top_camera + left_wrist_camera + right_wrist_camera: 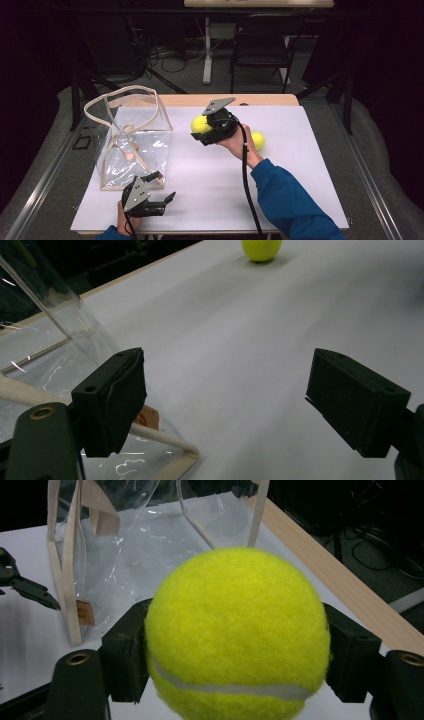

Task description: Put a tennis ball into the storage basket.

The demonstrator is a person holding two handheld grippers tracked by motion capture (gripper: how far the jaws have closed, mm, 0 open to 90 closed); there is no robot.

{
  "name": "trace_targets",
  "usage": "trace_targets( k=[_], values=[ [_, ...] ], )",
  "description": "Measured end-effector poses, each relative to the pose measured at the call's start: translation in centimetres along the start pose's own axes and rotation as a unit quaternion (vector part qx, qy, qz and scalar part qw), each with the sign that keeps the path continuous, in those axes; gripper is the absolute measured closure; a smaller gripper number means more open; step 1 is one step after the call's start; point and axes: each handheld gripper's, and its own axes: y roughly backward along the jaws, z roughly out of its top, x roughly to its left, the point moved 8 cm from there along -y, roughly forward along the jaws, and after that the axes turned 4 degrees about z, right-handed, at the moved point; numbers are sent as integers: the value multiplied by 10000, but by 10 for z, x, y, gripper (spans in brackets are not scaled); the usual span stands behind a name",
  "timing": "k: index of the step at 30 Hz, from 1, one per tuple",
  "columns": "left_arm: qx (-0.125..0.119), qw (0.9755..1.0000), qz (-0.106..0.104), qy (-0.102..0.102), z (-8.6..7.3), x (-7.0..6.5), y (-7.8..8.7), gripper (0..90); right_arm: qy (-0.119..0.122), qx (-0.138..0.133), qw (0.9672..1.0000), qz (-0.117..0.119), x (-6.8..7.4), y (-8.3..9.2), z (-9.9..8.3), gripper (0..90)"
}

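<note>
We see a smooth white sheet [210,185] covering a pale wooden table [270,100] in a dark room. Above it, our right gripper [202,129] clamps a fuzzy yellow-green tennis ball with a pale curved seam [235,635], its black blocky jaws pressing the felt from both sides, held clear of the sheet and just right of the bag. That bag is an upright clear plastic tote with cream fabric trim and looped handles [135,145], glossy and creased. A second fuzzy yellow-green tennis ball [257,140] rests on the sheet behind the right hand. Our left gripper [164,187] sits at the bag's near corner, jaws spread wide and gripping nothing.
</note>
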Motion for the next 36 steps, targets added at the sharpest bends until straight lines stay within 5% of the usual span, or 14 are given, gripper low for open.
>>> trace_targets(
  k=[36],
  values=[
    [0,10000,-35,10,0,0,0,159,140,-84,9999,-25,-3,-10,30,261]
  ],
)
